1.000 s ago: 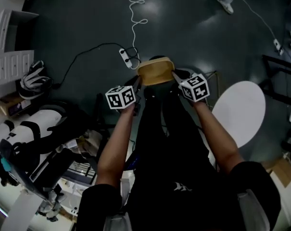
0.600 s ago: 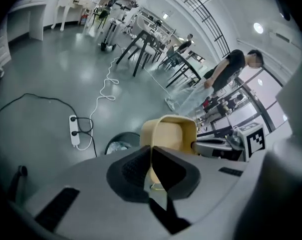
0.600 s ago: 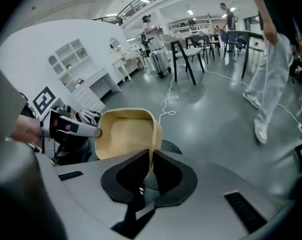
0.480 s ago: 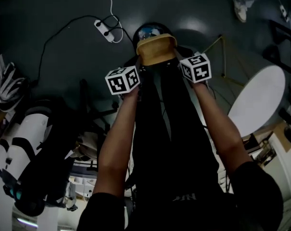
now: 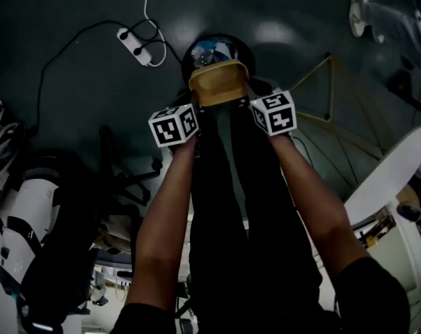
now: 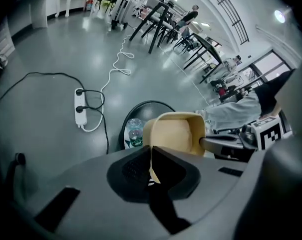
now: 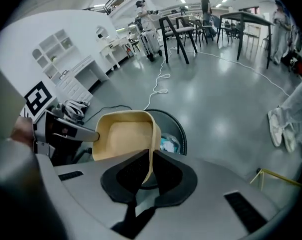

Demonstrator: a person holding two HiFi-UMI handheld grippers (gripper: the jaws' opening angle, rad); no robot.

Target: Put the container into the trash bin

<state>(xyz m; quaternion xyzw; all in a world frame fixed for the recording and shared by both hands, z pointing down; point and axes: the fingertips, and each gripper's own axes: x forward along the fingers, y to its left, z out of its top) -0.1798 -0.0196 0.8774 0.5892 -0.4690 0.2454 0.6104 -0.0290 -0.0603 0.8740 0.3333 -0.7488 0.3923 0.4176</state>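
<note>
Left gripper (image 5: 197,107) jaws narrow, clamped on the left rim of the container (image 5: 219,83). In the left gripper view the thin tan wall stands pinched edge-on between the two dark pads (image 6: 133,170).
Right gripper (image 5: 251,101) the same: jaws narrow, pinching the opposite rim, with the wall running straight down between its pads (image 7: 170,176).
Both marker cubes face up in the head view, left cube (image 5: 174,125) and right cube (image 5: 273,113), one to each side of the container. Both forearms are stretched forward and down.

Container: tan, shallow, rounded-rectangular tray, empty inside. It is off the floor (image 5: 71,19), carried between the two grippers, open side tipped toward the person. From the head view it sits across the near part of the trash bin's mouth. Cannot tell whether it touches the rim.

Trash bin (image 5: 249,53): round, black, upright on the dark grey floor, directly ahead of the grippers. Inside is a clear plastic bottle (image 6: 135,133) with a green label, lying against the left wall as the left gripper view shows it.

On the floor just left of the bin is a white power strip (image 5: 135,46) with black plugs and leads. A white cable (image 6: 118,66) snakes away across the floor beyond it.
Right of the bin, a thin yellow frame (image 5: 328,89). Further right, toward the edge of the head view, a white round table (image 5: 391,176).
</note>
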